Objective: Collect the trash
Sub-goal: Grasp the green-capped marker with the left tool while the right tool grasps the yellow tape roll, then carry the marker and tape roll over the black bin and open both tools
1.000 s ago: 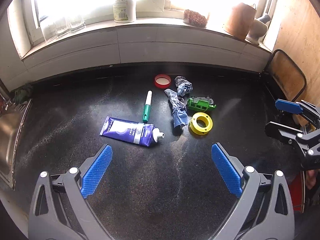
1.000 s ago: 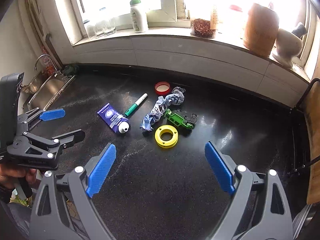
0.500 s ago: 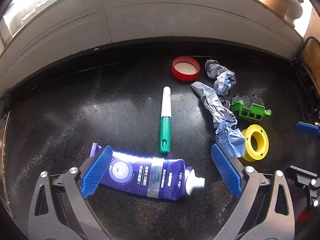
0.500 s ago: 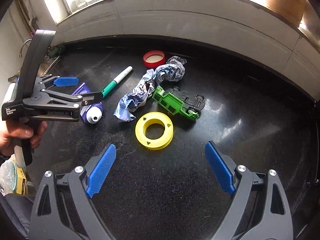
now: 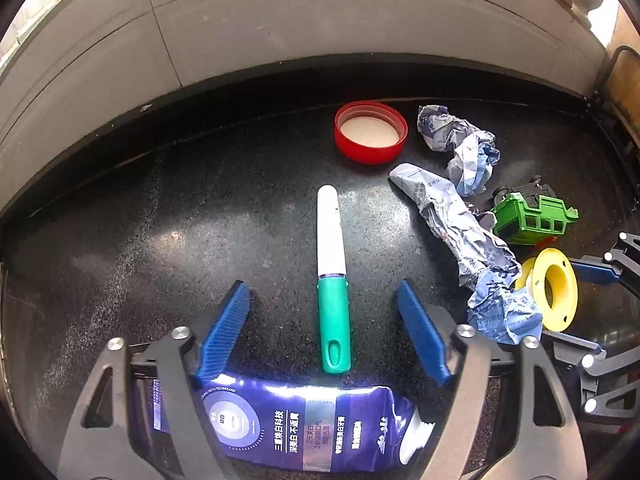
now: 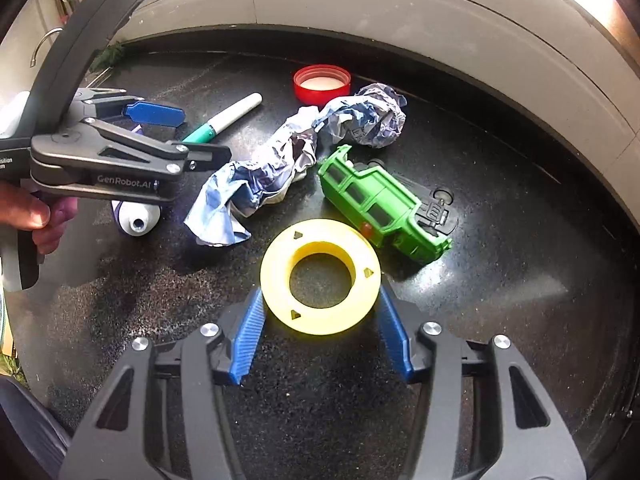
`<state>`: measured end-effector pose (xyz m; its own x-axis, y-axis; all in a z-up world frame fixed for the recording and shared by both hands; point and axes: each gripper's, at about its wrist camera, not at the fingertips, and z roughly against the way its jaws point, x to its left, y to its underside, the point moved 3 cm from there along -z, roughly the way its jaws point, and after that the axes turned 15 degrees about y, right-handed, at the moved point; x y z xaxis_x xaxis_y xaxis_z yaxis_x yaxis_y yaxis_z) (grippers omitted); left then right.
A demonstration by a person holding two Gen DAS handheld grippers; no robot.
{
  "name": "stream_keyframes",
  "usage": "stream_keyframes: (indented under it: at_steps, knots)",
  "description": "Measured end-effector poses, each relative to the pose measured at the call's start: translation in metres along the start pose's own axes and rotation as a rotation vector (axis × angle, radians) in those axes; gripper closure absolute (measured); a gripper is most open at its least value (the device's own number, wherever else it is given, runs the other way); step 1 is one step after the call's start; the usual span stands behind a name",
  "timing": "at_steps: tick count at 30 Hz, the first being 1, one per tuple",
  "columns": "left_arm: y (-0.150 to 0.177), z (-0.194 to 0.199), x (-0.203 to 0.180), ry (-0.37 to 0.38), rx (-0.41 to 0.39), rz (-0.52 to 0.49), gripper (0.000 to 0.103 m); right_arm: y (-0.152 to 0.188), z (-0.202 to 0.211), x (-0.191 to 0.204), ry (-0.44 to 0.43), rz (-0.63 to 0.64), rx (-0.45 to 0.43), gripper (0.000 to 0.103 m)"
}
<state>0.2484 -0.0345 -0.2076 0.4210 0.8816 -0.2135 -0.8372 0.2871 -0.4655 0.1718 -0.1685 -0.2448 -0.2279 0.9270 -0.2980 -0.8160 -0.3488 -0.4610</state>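
Observation:
A long crumpled blue-white wrapper (image 5: 460, 236) (image 6: 280, 164) and a balled one (image 5: 464, 144) (image 6: 376, 120) lie on the black counter. My left gripper (image 5: 322, 286) (image 6: 204, 134) is low over a purple toothpaste tube (image 5: 300, 428). Its jaws are closing, and a green-and-white marker (image 5: 334, 320) lies between the pads, untouched. My right gripper (image 6: 320, 296) (image 5: 588, 308) is closing around a yellow spool (image 6: 320, 320) (image 5: 558, 318). Its tips flank the spool's near half, with a thin gap on each side.
A red lid (image 5: 370, 132) (image 6: 322, 84) sits near the back wall. A green toy car (image 6: 380, 204) (image 5: 528, 220) lies on its side just beyond the spool. A hand (image 6: 28, 212) holds the left gripper's handle. A sink shows at the far left.
Both grippers have come down close to the counter and their jaws have narrowed. The left now straddles the marker above the tube; the right now frames the yellow spool.

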Motion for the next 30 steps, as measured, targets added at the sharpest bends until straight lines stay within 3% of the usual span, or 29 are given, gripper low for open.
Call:
stream_keyframes:
  at_steps: [4,17,30]
  knots:
    - [-0.002,0.003,-0.006,0.006,0.001,0.005,0.087,-0.004,0.000,0.001,-0.009,0.008,0.003,0.050]
    - [0.011,0.069,-0.039,-0.005,-0.077,0.054,0.089,0.004,0.050,-0.017,0.015,-0.038,-0.071,0.050]
    - [0.097,0.135,-0.090,-0.027,-0.105,0.081,0.089,0.046,0.116,-0.012,0.011,-0.064,-0.132,0.050]
